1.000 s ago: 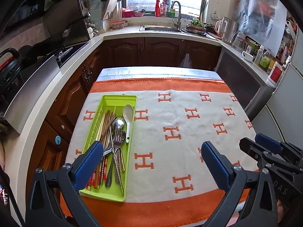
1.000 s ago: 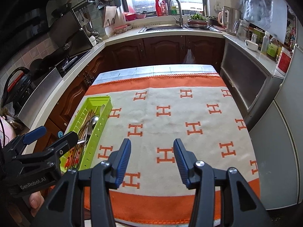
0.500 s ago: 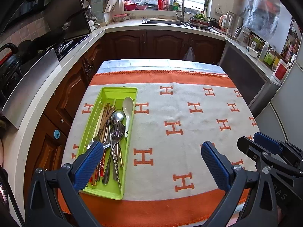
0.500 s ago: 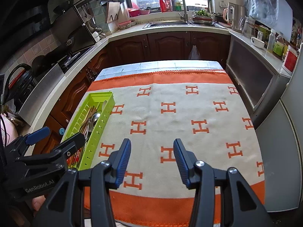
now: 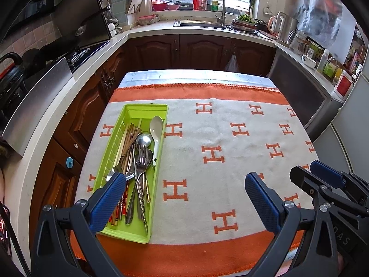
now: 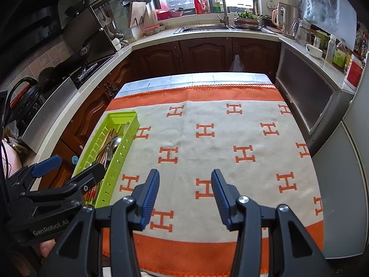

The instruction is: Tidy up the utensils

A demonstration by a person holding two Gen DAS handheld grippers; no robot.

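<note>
- The left gripper [image 5: 184, 195] sits at the bottom of the left wrist view, its jaws spread wide with nothing between them; its left pad [image 5: 108, 199] overlaps the near end of the tray in the picture, though contact cannot be told.
- The right gripper [image 6: 185, 195] fills the bottom centre of the right wrist view, jaws moderately apart and holding nothing, above bare cloth [image 6: 219, 143].
- The green tray [image 5: 136, 112] lies along the left side of the cloth, left of centre in the left view, with the utensils heaped together in it.
- In the heap: a white spoon [image 5: 156, 128] on the right side, a steel spoon [image 5: 143, 139] beside it, forks [image 5: 141, 159] in the middle and chopsticks [image 5: 129, 138] toward the left, handles crossing at the near end.
- The step in hand looks like a first reach into the tray by the left gripper.
- To do it well, it should pick the topmost, least tangled piece; the white spoon looks free.
- The jaws should close across a handle, not a bowl, and lift straight up so neighbours stay put.
- Thin steel handles may slip; a firm mid-handle grip is safer.
</note>
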